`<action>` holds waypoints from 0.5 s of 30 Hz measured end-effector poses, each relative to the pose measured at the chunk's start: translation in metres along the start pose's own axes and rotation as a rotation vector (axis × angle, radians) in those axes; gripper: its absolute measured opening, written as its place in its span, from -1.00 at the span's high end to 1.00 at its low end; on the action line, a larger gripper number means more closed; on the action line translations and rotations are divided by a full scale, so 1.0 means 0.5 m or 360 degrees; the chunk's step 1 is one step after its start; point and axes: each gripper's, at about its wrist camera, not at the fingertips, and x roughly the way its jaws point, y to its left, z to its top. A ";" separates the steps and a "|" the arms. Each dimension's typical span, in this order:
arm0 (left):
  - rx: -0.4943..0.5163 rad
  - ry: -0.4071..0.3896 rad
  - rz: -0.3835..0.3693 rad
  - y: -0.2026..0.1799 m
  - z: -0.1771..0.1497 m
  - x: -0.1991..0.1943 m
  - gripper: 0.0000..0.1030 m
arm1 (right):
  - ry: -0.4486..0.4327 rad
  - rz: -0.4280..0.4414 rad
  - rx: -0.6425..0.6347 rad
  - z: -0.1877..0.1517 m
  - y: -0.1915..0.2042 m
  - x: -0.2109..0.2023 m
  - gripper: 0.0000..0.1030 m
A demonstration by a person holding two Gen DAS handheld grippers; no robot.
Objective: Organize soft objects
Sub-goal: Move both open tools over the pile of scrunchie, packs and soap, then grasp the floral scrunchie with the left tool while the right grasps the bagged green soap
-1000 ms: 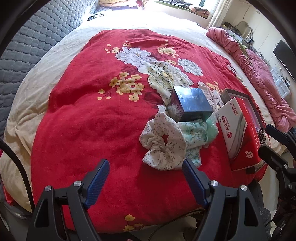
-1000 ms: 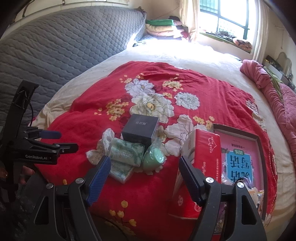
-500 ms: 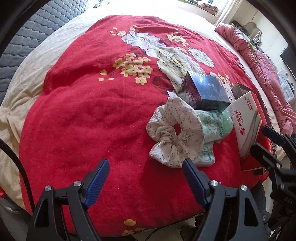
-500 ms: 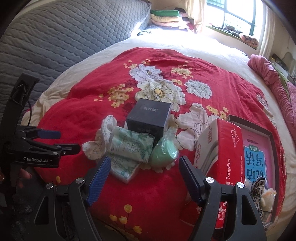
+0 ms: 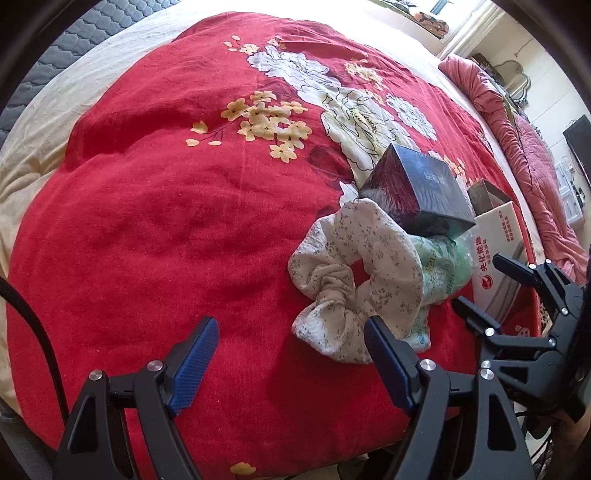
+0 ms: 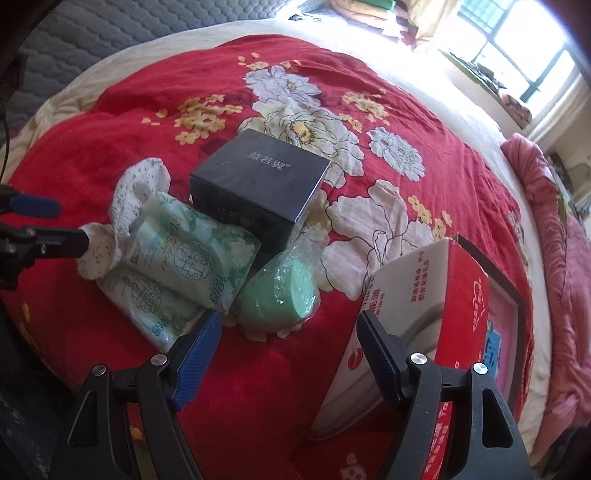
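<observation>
White floral scrunchie (image 5: 354,284) lies on the red flowered blanket (image 5: 177,206), near its front edge; its right side rests against green tissue packs (image 6: 184,254), two stacked, w/ a green plastic-wrapped roll (image 6: 284,295) just beside them on the right; a dark box (image 6: 258,184) sits right behind the packs & roll, touching the scrunchie's far edge in the left wrist view. Further right: a red-and-white carton (image 6: 424,295) standing tilted, and past it a shallow dark-rimmed tray (image 6: 517,306) w/ pink printed inside. Blanket covers a cream bed sheet (image 5: 33,155); pink quilt (image 5: 517,147) bunched along the bed's far right side; grey quilted headboard (image 6: 92,33) at the back; window (image 6: 517,48) bright at top right.

Left gripper (image 5: 291,347) hovers above the blanket's front edge, jaws wide apart, nothing between them; its right finger overlaps the scrunchie's lower edge in view, contact unclear. Right gripper (image 6: 288,339) also spread wide & empty, above the bare red patch in front of the roll; left finger near the tissue packs' corner, right finger in front of the carton.
</observation>
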 end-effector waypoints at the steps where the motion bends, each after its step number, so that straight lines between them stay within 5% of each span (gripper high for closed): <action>1: -0.0006 0.0007 -0.0004 0.000 0.004 0.005 -0.56 | 0.0003 0.0005 -0.0019 0.001 0.003 0.007 -0.49; 9: -0.0012 0.0041 -0.0024 -0.014 0.023 0.039 -0.48 | 0.0011 -0.0029 -0.0160 0.009 0.025 0.050 -0.50; 15: -0.0025 0.0056 -0.0060 -0.022 0.035 0.059 -0.43 | 0.0007 0.0055 -0.0108 0.007 0.024 0.062 -0.12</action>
